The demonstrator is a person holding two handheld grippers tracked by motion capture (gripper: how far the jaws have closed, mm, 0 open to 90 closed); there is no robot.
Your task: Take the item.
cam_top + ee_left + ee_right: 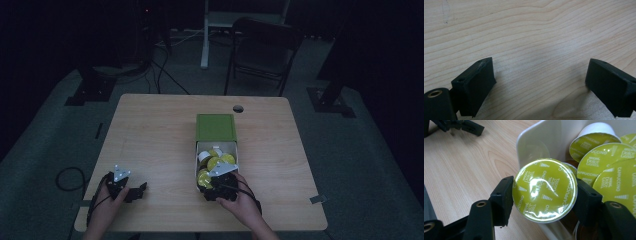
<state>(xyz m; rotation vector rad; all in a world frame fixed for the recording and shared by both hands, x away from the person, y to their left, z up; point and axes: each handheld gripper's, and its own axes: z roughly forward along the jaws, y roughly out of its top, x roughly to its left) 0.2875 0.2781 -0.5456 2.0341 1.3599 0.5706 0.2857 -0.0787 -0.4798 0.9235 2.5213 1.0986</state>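
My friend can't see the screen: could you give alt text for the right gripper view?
A hand-held gripper clamps a green-lidded coffee capsule at the rim of a white tray holding more capsules, above a wooden table.

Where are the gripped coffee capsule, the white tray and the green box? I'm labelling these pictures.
coffee capsule (pixel 544 190), right gripper view, middle of its yellow-green foil lid.
white tray (pixel 536 143), right gripper view, its near corner wall.
green box (pixel 215 127), high view, its top face.

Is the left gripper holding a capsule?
No: in the left gripper view the left gripper has its jaws wide apart over the bare wooden table, with nothing between them.
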